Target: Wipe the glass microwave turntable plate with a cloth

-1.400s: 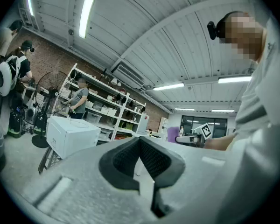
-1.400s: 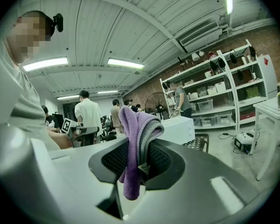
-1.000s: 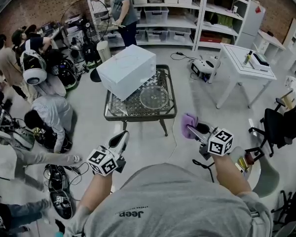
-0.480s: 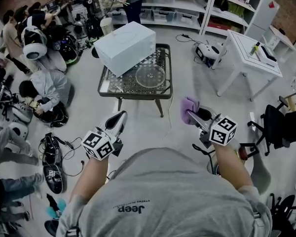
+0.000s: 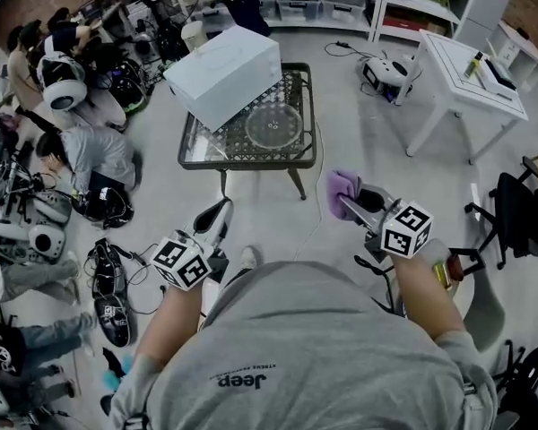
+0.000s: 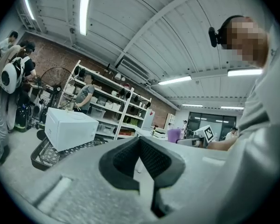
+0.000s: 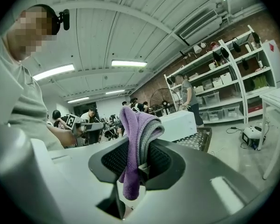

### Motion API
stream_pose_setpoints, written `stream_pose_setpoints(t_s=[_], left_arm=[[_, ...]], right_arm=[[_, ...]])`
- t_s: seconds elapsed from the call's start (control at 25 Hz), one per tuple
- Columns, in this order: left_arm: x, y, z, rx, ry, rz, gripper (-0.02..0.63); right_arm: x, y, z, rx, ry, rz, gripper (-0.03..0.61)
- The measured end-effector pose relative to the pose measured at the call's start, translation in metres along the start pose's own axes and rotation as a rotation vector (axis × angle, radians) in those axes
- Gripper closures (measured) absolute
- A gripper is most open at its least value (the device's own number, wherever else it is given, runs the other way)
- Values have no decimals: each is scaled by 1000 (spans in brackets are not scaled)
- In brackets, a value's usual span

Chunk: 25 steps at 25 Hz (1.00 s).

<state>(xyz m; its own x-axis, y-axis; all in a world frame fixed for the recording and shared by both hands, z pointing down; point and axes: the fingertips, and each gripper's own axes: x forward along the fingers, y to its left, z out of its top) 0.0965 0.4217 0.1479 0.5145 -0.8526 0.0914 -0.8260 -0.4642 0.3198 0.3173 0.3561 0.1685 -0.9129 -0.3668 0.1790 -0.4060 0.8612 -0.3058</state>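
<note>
The round glass turntable plate lies on the low glass-topped table, right of the white microwave. Both grippers are held in the air well short of that table, above the floor. My right gripper is shut on a purple cloth. In the right gripper view the cloth hangs folded from the gripper, with the microwave beyond. My left gripper is shut and holds nothing. The left gripper view shows its gripper, the microwave and the table.
Several people sit or crouch on the floor at the left among bags and gear. A white table stands at the right and a black chair nearer me. Shelves line the back wall. A cable trails across the floor.
The table with the microwave and plate has slid up and away in the head view. Both grippers keep about the same place, the right one still holding the cloth.
</note>
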Motion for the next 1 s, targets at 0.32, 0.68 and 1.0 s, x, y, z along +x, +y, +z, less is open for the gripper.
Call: stream_pose_setpoints(t_s=[0.32,0.68,1.0], left_arm=[[56,83,12,-77,-24,-102,617],[141,244,65,-34,25,-270,617],[196,326,87,-11,95,-357,617]], right_arm=[[68,-43,16,-12,35,-68,476],[216,-111,60,26,47,-199,476],[294,-167,80,78,92,-288,476]])
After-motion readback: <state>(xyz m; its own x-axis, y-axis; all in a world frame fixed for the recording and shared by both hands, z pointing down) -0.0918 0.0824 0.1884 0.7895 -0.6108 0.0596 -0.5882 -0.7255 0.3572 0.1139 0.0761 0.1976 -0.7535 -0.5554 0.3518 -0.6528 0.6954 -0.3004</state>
